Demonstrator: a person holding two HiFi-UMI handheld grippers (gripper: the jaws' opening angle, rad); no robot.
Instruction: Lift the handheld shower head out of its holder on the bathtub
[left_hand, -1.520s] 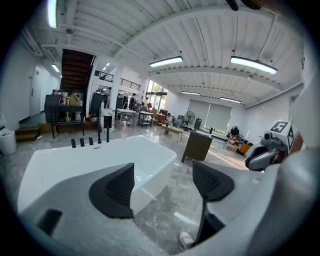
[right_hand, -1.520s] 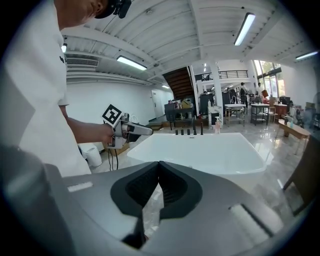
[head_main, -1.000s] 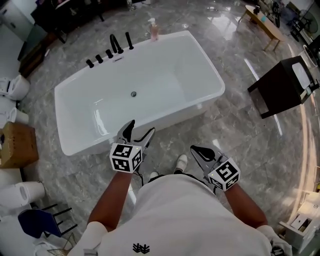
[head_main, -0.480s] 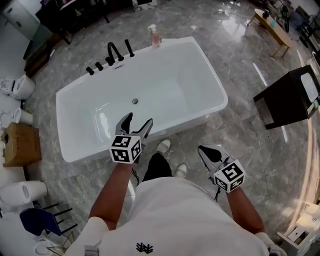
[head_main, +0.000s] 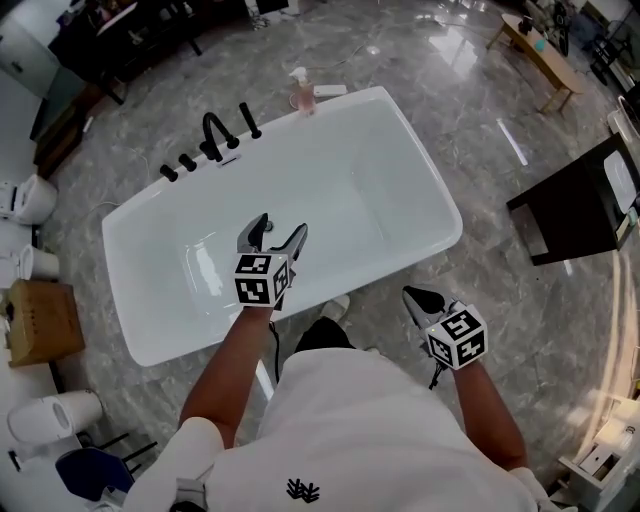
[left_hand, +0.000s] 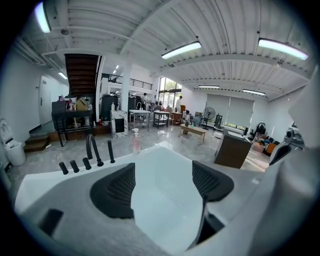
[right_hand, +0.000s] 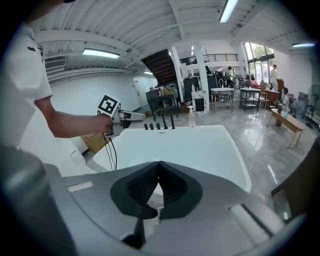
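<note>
Over the last second the person has stepped up to the bathtub (head_main: 350, 190). It now fills the middle of the head view, and the left gripper (head_main: 278, 232) has moved from the near rim to out over the basin. Its jaws are spread wide with nothing between them. The right gripper (head_main: 414, 296) has stayed low in the lower right of the frame, pressed shut and empty.

The shower head (head_main: 250, 121) stands upright in its holder on the far rim, upper left of centre, just beside the arched faucet (head_main: 212, 135). It is well apart from both grippers, so the reach is probably only starting.

The tub looks dry and holds nothing that I can see. A pump bottle (head_main: 300, 92) of pink liquid stands on the far rim.
</note>
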